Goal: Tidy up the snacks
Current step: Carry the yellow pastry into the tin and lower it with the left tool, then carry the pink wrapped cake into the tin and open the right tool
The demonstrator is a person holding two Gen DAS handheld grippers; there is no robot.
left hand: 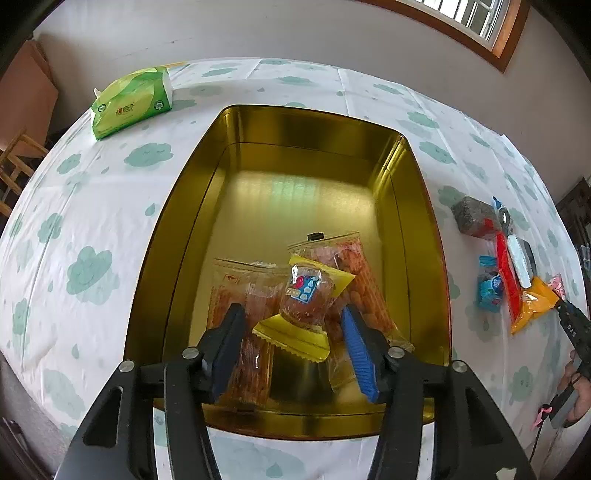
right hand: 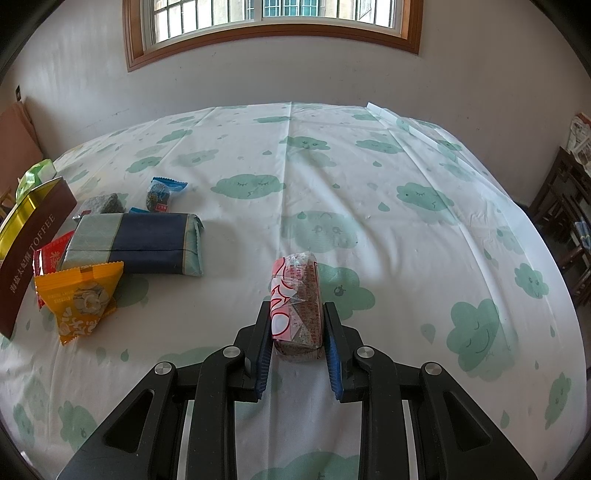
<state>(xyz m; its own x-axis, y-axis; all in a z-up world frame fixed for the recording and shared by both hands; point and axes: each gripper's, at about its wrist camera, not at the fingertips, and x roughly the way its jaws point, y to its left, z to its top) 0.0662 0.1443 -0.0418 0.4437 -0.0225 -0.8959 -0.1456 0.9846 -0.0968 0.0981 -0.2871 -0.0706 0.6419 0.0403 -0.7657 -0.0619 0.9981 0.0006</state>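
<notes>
Nearest the lens in the left wrist view, the left gripper (left hand: 291,325) hangs over the near end of the gold rectangular metal tin (left hand: 177,236), jaws apart on either side of a yellow-ended clear-wrapped snack packet (left hand: 304,306) without visibly touching it. The packet lies on two long clear packets of reddish snacks (left hand: 243,310) on the tin's floor, so it looks just dropped or about to be nudged; the tin is evidently the collecting place. Far left, a green soft tissue pack (left hand: 131,101) lies out of the way.

To the right, waiting snacks are gathered just beside the tin: an orange crimped packet (right hand: 83,295), a navy and pale-green flat pack (right hand: 138,242), a small blue-ended sweet (right hand: 162,194). Further right, the right gripper (right hand: 297,325) has its jaws clamped on a pink-and-brown clear-wrapped bar (right hand: 297,295), held lengthwise for carrying to the tin.

The surface is covered with a white cloth printed with green clouds (right hand: 369,177); behind it stand a pale wall and a wood-framed barred window (right hand: 273,22).
</notes>
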